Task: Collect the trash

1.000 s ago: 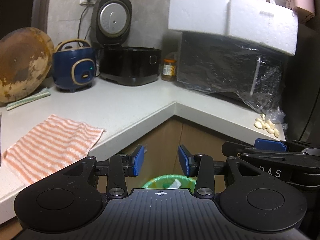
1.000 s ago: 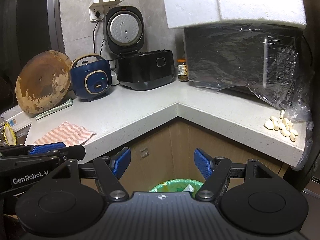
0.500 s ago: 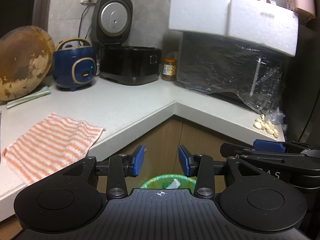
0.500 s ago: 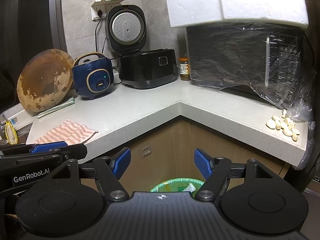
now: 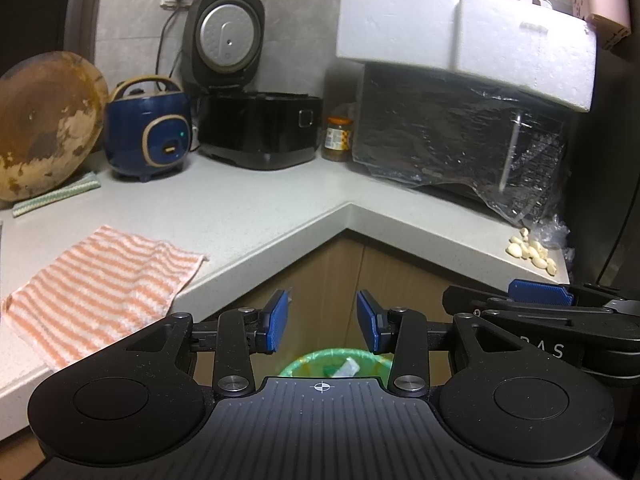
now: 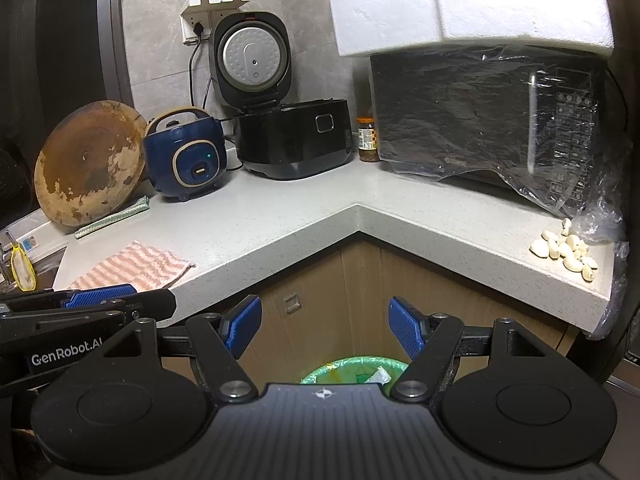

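At the bottom centre of both wrist views, a trash bin [image 5: 334,362] lined with a green bag sits on the floor below the inner corner of an L-shaped counter [image 5: 256,208], with crumpled white scraps lying inside it. The left gripper [image 5: 322,322] hangs in the air above the bin's rim, its blue pads parted by a narrow gap with nothing between them. The right gripper [image 6: 325,326] hangs beside it with its jaws spread wider, also empty. Each gripper shows at the lower edge of the other's view, side by side and not touching.

The counter's front edge runs in from the lower left, turns at mid-frame, and runs out to the right; wooden cabinet doors [image 6: 316,300] fill the space beneath. A striped cloth [image 5: 100,284] lies at the left, its corner close to the edge. Garlic cloves [image 6: 566,250] are heaped near the right end of the counter. The middle stretch of countertop is bare; a blue rice cooker [image 6: 186,160], a black cooker [image 6: 294,140] with its lid up, and a plastic-wrapped microwave [image 6: 488,120] stand along the back wall.
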